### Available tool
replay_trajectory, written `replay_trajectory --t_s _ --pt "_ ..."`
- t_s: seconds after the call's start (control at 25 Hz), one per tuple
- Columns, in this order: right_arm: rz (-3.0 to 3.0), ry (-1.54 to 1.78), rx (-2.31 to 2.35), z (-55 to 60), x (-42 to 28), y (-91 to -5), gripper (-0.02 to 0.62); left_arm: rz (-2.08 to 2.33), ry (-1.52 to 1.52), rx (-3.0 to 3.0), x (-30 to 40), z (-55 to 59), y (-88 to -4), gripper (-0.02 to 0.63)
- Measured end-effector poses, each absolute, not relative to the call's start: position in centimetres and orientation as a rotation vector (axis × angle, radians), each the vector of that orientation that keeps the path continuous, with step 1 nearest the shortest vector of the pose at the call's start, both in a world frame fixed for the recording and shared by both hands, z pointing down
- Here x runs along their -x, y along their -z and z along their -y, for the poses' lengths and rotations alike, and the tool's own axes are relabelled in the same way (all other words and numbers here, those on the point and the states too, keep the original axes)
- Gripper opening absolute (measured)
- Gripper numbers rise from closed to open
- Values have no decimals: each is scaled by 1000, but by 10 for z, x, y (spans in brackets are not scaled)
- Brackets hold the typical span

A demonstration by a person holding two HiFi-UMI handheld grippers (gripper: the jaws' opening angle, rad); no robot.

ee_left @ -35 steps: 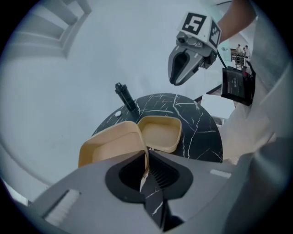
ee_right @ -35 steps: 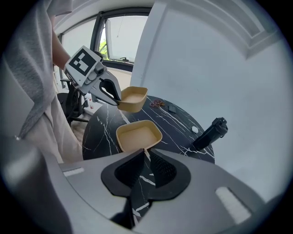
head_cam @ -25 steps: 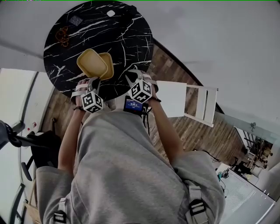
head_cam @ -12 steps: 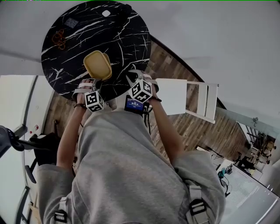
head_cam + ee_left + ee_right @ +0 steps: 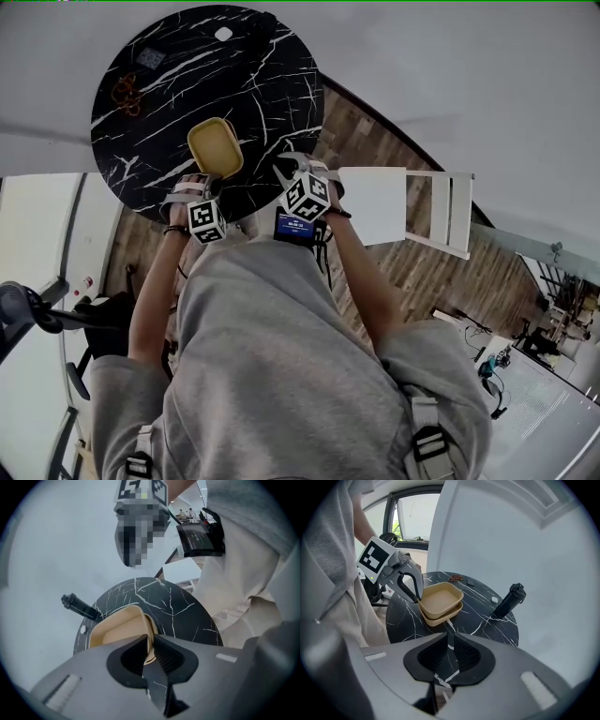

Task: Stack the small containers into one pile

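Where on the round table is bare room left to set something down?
The right half of the table, between the stacked containers and the bottle, is bare. Crowded: the near edge around the stack, and the far-left rim with small items.

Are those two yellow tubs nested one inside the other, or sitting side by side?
Nested. The right gripper view shows the upper tub seated inside the lower tub, rims level, on the black table.
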State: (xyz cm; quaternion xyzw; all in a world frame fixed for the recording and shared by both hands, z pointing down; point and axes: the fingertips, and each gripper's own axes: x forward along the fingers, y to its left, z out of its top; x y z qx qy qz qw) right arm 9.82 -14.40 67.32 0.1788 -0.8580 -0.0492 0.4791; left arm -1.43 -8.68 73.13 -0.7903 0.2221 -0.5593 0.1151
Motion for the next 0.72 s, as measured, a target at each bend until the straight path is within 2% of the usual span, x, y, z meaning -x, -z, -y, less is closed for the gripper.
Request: replay_trajectory --t_s 0.08,0.2,0.72 --pt "2095 118 -437 145 -98 -674 57 -657 1643 2321 18 88 -732 44" --pt "2094 115 -447 145 -100 -674 57 -681 1615 2347 18 87 -729 91" --pt "2080 96 -424 136 -104 -682 57 -844 1598 2332 35 92 -732 71"
